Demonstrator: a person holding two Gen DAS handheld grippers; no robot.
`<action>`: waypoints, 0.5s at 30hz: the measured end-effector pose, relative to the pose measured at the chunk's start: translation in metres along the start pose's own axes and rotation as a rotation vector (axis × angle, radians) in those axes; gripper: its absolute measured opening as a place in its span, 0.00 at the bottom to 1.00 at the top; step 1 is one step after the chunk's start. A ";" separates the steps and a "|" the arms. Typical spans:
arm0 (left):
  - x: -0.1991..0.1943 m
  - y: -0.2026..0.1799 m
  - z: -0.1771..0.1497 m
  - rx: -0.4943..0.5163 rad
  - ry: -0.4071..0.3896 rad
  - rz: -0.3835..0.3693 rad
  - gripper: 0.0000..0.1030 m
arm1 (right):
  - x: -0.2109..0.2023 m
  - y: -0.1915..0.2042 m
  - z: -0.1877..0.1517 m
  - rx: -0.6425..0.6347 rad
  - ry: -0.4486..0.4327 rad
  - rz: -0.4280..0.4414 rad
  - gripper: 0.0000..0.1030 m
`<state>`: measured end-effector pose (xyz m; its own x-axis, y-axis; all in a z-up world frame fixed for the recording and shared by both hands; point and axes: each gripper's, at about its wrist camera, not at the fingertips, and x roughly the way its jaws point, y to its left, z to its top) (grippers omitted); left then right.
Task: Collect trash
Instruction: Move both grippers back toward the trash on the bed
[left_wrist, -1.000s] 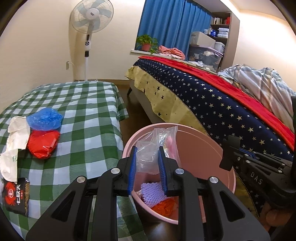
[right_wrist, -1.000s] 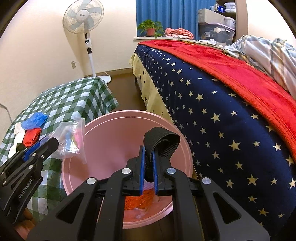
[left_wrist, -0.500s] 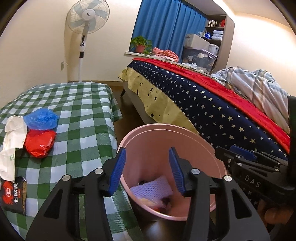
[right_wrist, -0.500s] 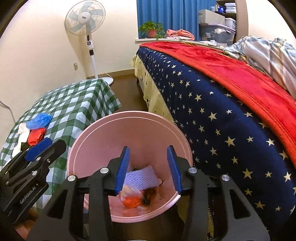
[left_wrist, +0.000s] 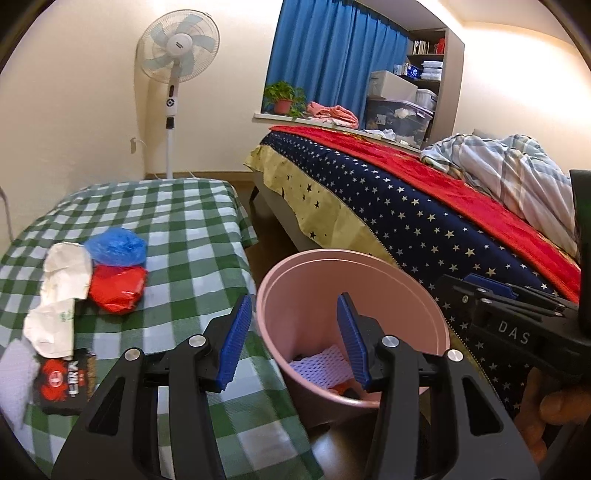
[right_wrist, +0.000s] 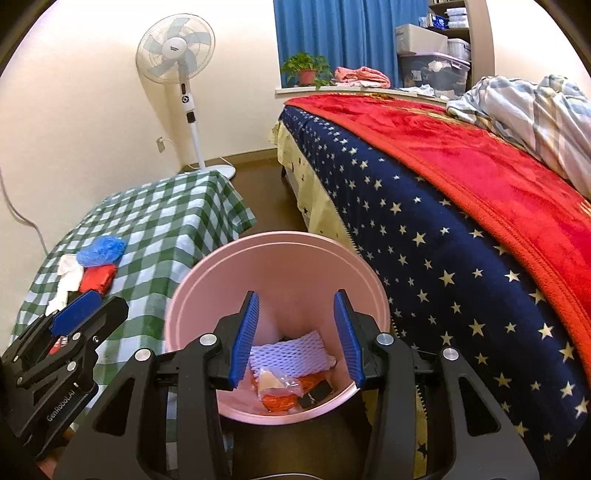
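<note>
A pink bucket (left_wrist: 354, 269) (right_wrist: 280, 258) stands on the floor between the checked table and the bed. In it lie a white foam net (right_wrist: 288, 354), a clear bag (right_wrist: 275, 382), orange wrappers and a black piece. My left gripper (left_wrist: 293, 332) hovers open over the bucket's left rim, nothing between its blue pads. My right gripper (right_wrist: 295, 336) hangs open above the bucket's mouth, also empty. On the table lie a blue bag (left_wrist: 116, 246), a red bag (left_wrist: 118, 288), white crumpled paper (left_wrist: 66, 273) and a black-and-red packet (left_wrist: 64, 380).
The green checked table (left_wrist: 192, 229) fills the left. A bed with a starred navy cover and red blanket (right_wrist: 461, 206) runs along the right. A standing fan (left_wrist: 177, 48) is by the far wall. A hand (left_wrist: 546, 410) holds the right gripper's body.
Both grippers opened: the left let go of a clear plastic bag, the right of a black band, and both pieces dropped into the bucket. Both grippers then rose and drew back slightly.
</note>
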<state>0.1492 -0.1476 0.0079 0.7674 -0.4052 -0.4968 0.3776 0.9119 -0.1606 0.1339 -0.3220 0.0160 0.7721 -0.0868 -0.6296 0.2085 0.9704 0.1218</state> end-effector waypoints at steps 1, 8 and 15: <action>-0.004 0.001 0.000 0.001 -0.003 0.004 0.46 | -0.003 0.003 0.001 -0.001 -0.004 0.006 0.42; -0.031 0.019 -0.005 -0.001 -0.023 0.055 0.44 | -0.020 0.027 0.002 -0.027 -0.032 0.054 0.42; -0.053 0.064 -0.009 -0.059 -0.036 0.159 0.41 | -0.027 0.059 0.006 -0.031 -0.050 0.124 0.42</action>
<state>0.1283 -0.0675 0.0159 0.8334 -0.2563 -0.4896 0.2192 0.9666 -0.1329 0.1287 -0.2641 0.0443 0.8200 0.0239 -0.5719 0.0915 0.9808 0.1721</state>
